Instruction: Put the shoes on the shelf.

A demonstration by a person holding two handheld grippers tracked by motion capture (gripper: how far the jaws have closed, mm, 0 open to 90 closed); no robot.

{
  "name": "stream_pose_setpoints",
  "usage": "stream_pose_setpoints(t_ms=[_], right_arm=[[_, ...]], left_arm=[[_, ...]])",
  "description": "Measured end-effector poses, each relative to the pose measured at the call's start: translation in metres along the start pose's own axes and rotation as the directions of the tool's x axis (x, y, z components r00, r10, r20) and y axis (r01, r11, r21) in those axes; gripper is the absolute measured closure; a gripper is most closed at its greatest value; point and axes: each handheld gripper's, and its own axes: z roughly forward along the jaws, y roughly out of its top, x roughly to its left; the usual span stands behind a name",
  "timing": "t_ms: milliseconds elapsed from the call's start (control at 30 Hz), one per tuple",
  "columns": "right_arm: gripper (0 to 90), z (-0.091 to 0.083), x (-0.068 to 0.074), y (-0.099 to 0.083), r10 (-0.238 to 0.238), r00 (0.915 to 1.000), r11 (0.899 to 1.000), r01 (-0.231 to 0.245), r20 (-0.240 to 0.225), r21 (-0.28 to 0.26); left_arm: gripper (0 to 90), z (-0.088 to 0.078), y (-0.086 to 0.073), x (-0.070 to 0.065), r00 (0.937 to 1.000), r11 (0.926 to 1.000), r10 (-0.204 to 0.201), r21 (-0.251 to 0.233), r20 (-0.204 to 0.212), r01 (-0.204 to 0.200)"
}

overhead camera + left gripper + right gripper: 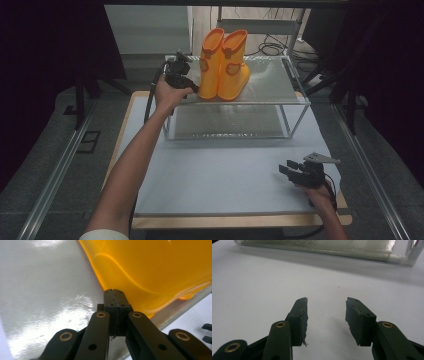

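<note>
Left gripper (115, 293), jaws closed, hides the yellow boots' (224, 57) heel edge.

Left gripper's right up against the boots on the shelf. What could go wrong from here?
1. The left gripper has its jaws pressed shut with nothing between them, tips beside the pair of tall glossy orange rubber boots; a push could tip them.
2. The boots stand near the front edge of the clear two-tier shelf with a white frame, so a nudge may drop them onto the white table mat.
3. The right gripper rests open, far off, too distant to steady anything.
</note>
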Motion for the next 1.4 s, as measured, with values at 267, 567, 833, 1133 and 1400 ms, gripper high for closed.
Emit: stream_pose_setpoints(t_ms=[267, 567, 833, 1133, 1400], right_arm=[[52.0, 0.0, 0.003, 0.002, -0.006, 1.0, 1.0, 0.006, -0.005, -0.001], [52.1, -0.001, 0.003, 0.002, -0.005, 1.0, 1.0, 0.005, -0.008, -0.005], [52.1, -0.001, 0.003, 0.002, -0.011, 0.9999, 1.0, 0.011, -0.009, -0.005], [52.1, 0.0, 0.001, 0.002, -0.013, 0.9999, 1.0, 0.013, -0.001, -0.001], [52.1, -0.002, 0.004, 0.003, -0.025, 0.9997, 1.0, 0.025, -0.003, 0.0]], left_arm=[[90.0, 0.006, 0.004, -0.028, 0.9965, 0.9995, 0.031, -0.006, 0.078, -0.031], [90.0, 0.011, 0.01, -0.049, 0.9928, 0.9988, 0.048, -0.016, 0.11, -0.046], [85.4, 0.005, 0.004, -0.04, 0.9906, 0.9986, 0.041, -0.037, 0.13, -0.037], [74.8, -0.028, -0.014, -0.042, 0.974, 0.9927, 0.088, -0.099, 0.209, -0.069], [68.2, -0.065, -0.056, -0.045, 0.9564, 0.9829, 0.17, -0.111, 0.238, -0.147]])
